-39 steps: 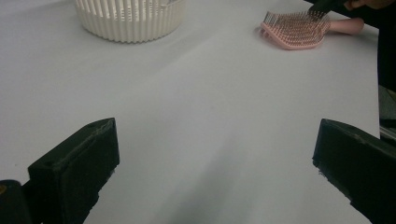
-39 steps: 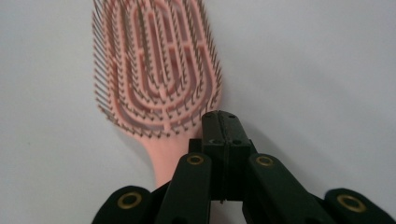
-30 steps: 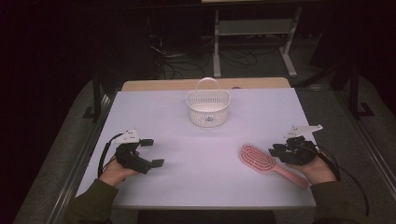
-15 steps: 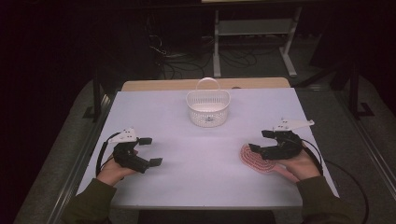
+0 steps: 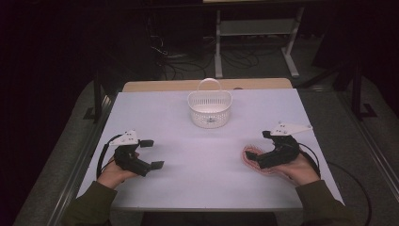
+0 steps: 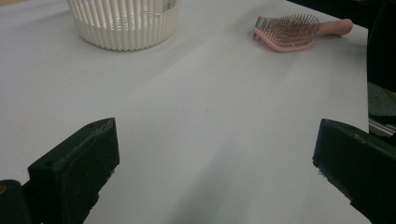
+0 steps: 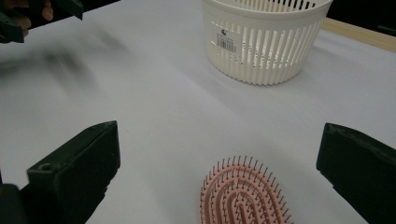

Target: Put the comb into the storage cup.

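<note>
A pink hairbrush [image 5: 251, 154] lies bristles up on the white table at the right, its handle hidden under the person's right hand. My right gripper [image 5: 257, 150] hovers over the brush, and its jaws have just been opening. They now stand wide, with the brush head [image 7: 243, 198] low between them and neither pad touching it. A white slatted basket [image 5: 210, 109] with a handle stands at the table's far middle. My left gripper [image 5: 154, 153] rests at the left front, open with nothing between its jaws. From it I see the brush [image 6: 289, 31] and the basket [image 6: 123, 23] ahead.
The white tabletop [image 5: 197, 155] stretches bare between the two hands. The basket [image 7: 266, 42] stands just beyond the brush. The left gripper [image 7: 28, 14] shows at the upper left of the right gripper view. A metal rack and cables sit on the dark floor behind the table.
My right gripper has moved left, from the brush's handle end to over the brush, and its jaws have spread wide. The brush, basket and left gripper have stayed put.
</note>
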